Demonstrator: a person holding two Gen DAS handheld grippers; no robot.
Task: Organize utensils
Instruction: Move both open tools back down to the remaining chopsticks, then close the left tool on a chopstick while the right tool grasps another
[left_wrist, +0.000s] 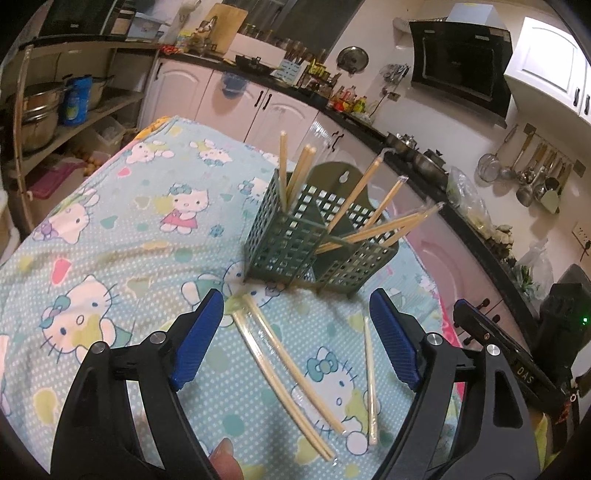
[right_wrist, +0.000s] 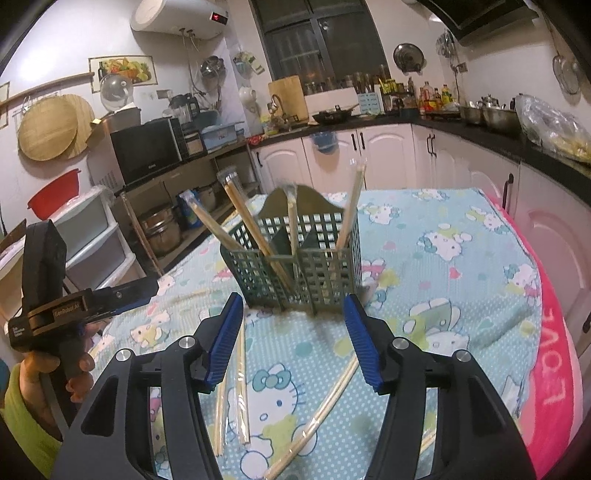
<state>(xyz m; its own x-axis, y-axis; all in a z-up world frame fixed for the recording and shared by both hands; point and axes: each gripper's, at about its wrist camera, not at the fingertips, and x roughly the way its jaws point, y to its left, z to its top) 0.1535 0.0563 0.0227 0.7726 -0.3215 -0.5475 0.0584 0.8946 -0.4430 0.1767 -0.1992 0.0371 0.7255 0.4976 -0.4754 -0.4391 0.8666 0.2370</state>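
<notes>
Patterned cloth (left_wrist: 110, 236) covers table. Green holder (left_wrist: 317, 243) upright at 12 o'clock from both grippers, several wrapped chopstick pairs leaning inside. Left gripper (left_wrist: 295, 339) jaws spread wide, holding nothing. Right gripper (right_wrist: 293, 339) jaws wide apart, holding nothing. Loose chopsticks (left_wrist: 291, 376) lie on cloth between fingers, toward 6 o'clock from holder.

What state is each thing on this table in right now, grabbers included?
Green holder: upright on the cloth, several wrapped chopstick pairs leaning inside.
Loose chopsticks: lying flat on the cloth, outside the holder.
Left gripper: open, holding nothing.
Right gripper: open, holding nothing.
Tablecloth: spread over the table.
</notes>
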